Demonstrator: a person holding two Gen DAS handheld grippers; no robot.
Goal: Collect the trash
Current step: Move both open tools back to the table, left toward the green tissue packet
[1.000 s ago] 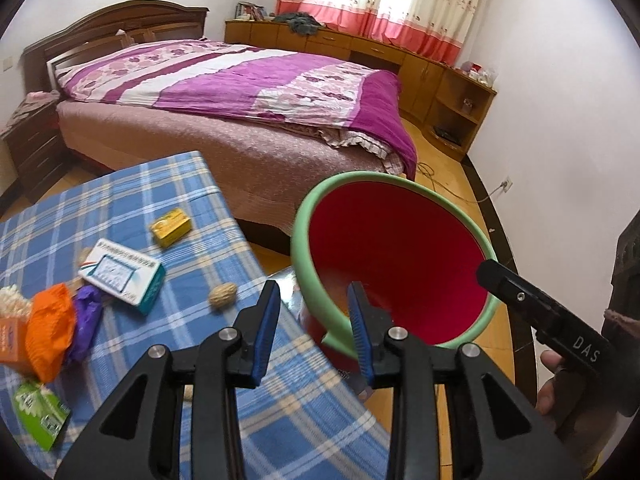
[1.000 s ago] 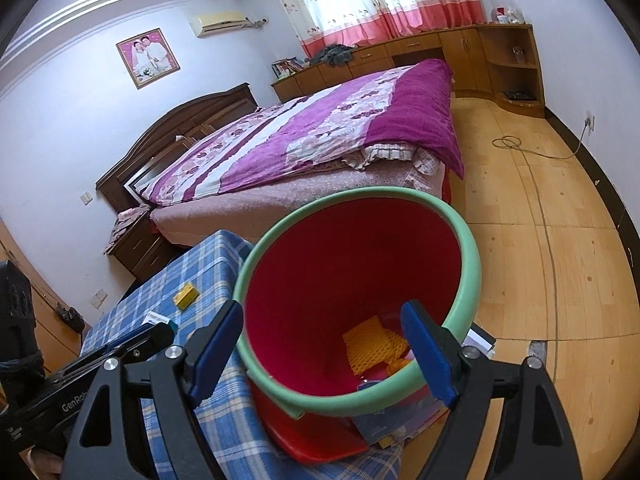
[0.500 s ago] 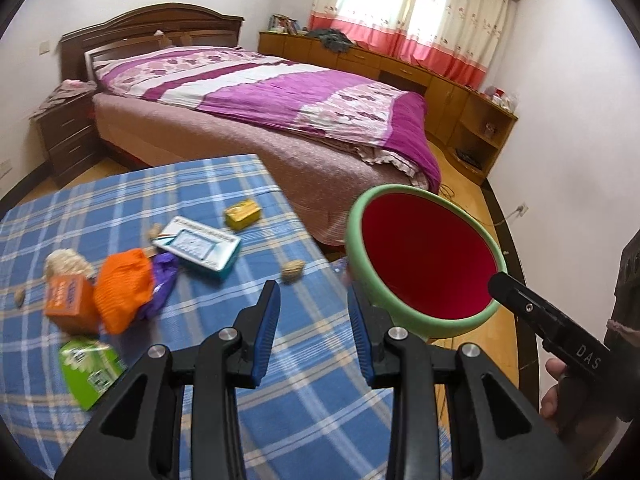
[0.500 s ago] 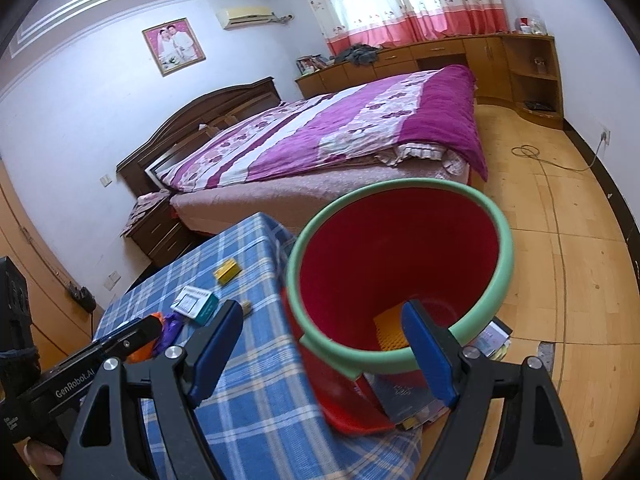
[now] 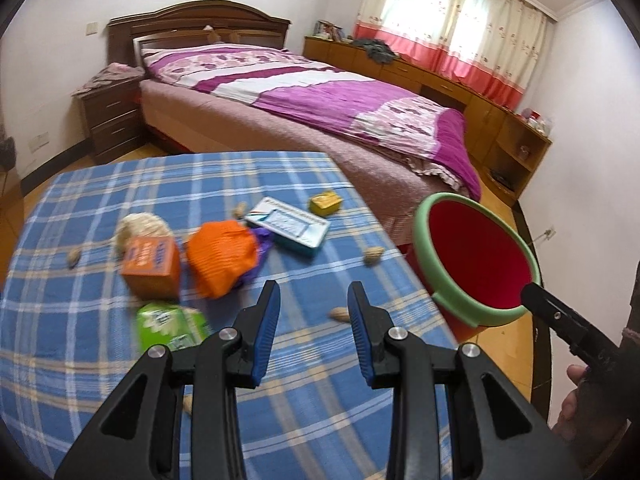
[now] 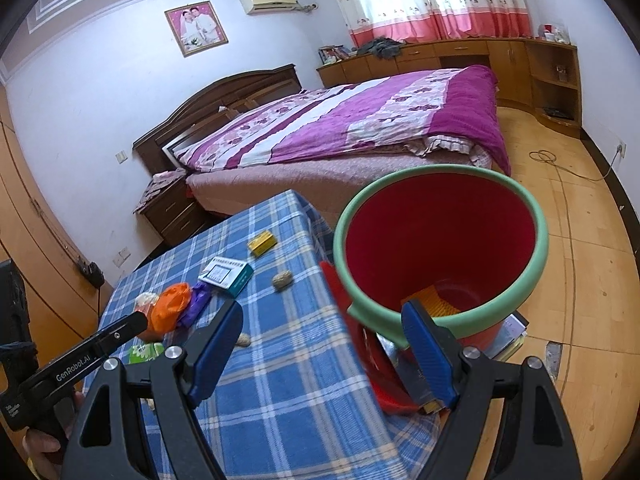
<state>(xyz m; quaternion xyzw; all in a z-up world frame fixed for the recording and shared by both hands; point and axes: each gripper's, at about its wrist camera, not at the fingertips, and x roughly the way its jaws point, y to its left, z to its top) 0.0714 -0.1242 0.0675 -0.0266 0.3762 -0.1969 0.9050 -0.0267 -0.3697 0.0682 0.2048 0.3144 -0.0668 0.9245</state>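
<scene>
The left gripper [image 5: 313, 312] hangs over the near part of the table [image 5: 100, 360] with its jaws partly apart and nothing between them. The right gripper [image 6: 320, 334] stands wide open and empty, its far finger over the rim of the bin [image 6: 440, 248], which stands on the floor just beside the table's right edge; an orange-yellow piece [image 6: 434, 300] lies at its bottom. Just ahead of the left gripper lie a peanut [image 5: 341, 314] and a green packet [image 5: 168, 326]. Behind those come an orange box [image 5: 152, 266] and a crumpled orange bag [image 5: 222, 256] touching a purple wrapper [image 5: 262, 240], with a pale fuzzy ball [image 5: 140, 228] behind the box. Farther on lie a white and teal box [image 5: 290, 226], another peanut [image 5: 374, 255] near the table's right edge, and a small yellow box [image 5: 326, 203]. More peanuts are scattered about the cloth. Nothing stands between the left gripper and the litter. Beyond the table stands a bed [image 5: 320, 100], a nightstand [image 5: 110, 118] to its left, with low cabinets [image 5: 460, 88] under the curtains [image 5: 460, 28] at the far wall.
</scene>
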